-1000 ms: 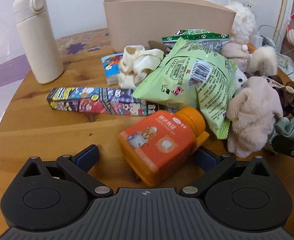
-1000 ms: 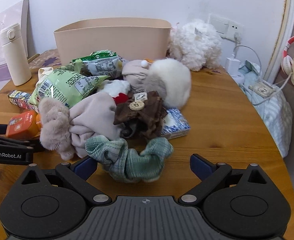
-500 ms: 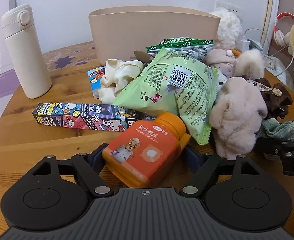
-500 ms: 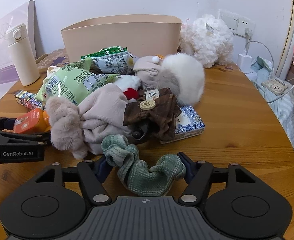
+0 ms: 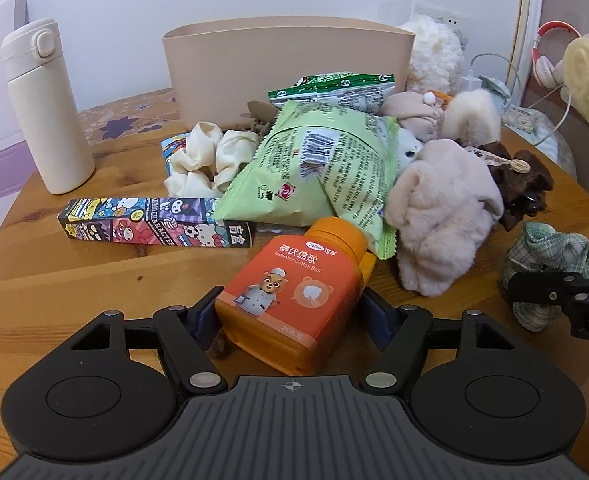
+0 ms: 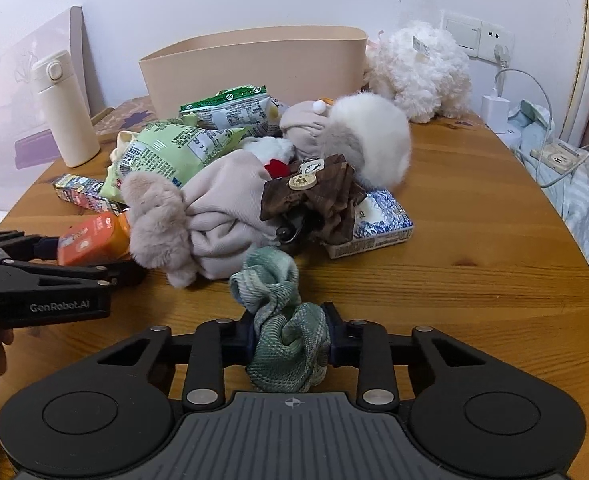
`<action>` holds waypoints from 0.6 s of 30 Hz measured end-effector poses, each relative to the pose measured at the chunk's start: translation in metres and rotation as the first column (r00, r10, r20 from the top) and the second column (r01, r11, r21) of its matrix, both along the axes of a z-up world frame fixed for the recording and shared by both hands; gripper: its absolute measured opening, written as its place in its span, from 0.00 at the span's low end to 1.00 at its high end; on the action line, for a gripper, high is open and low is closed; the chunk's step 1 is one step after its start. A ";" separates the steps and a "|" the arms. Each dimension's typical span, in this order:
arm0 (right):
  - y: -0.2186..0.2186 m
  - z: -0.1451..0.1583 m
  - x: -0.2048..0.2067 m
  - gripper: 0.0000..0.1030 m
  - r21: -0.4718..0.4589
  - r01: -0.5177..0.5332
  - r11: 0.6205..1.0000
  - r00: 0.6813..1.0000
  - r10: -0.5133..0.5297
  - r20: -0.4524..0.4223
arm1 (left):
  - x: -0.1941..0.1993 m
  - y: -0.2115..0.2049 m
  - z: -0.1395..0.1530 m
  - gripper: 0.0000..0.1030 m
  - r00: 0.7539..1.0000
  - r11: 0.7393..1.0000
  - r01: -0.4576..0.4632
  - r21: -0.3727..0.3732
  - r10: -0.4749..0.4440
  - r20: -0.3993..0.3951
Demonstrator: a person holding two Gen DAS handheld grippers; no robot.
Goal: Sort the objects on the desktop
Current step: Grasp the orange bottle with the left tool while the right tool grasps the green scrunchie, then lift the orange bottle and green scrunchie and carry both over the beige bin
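- Orange plastic, the cotton-ball bottle point(image 5: 294, 296) lies on its side on the wooden worktop point(image 5: 74, 280), at the near edge of the pile, its cap tucked under the light green snack bag point(image 5: 318, 168).
- The left hand-held gripper point(image 5: 290, 316) has just been closing; its jaws now stand fairly wide with the bottle between them, both blue pads against the bottle's sides.
- Green checked cloth, the scrunchie point(image 6: 286, 328) sits bunched on the worktop, in front of the brown bow clip point(image 6: 314, 200) and just beside the beige plush scrunchie point(image 6: 158, 224).
- The right hand-held gripper point(image 6: 288, 340) has just been closing too; its jaws are narrow now and pinch the scrunchie's near half, squeezing the fabric between the pads.
- Behind the pile stands the beige bin point(image 6: 254, 68), with a cream flask point(image 5: 42, 108) off to the left.
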State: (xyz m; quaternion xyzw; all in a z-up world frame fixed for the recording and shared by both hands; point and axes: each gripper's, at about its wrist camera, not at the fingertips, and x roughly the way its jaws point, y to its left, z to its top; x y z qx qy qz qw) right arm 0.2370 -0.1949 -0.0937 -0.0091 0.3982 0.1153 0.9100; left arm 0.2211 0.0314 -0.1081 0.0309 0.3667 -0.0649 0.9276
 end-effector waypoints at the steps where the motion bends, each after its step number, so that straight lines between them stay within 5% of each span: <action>1: -0.001 0.001 -0.002 0.25 0.002 0.002 1.000 1.000 -0.002 0.002 | -0.002 -0.001 0.000 0.70 1.000 1.000 0.001 0.000 -0.001 0.000; 11: -0.006 0.017 -0.016 0.22 0.029 -0.029 0.999 0.999 0.028 0.041 | -0.020 -0.002 0.012 0.67 1.000 0.999 -0.014 -0.030 0.015 0.027; 13: -0.005 0.019 -0.019 0.21 0.026 -0.033 0.999 0.998 0.032 0.046 | -0.022 -0.002 0.012 0.56 1.000 0.999 -0.012 -0.035 0.013 0.021; 18: -0.008 0.022 -0.025 0.21 0.028 -0.026 0.999 0.998 0.025 0.052 | -0.025 -0.006 0.007 0.53 1.000 1.000 -0.011 -0.019 0.011 0.018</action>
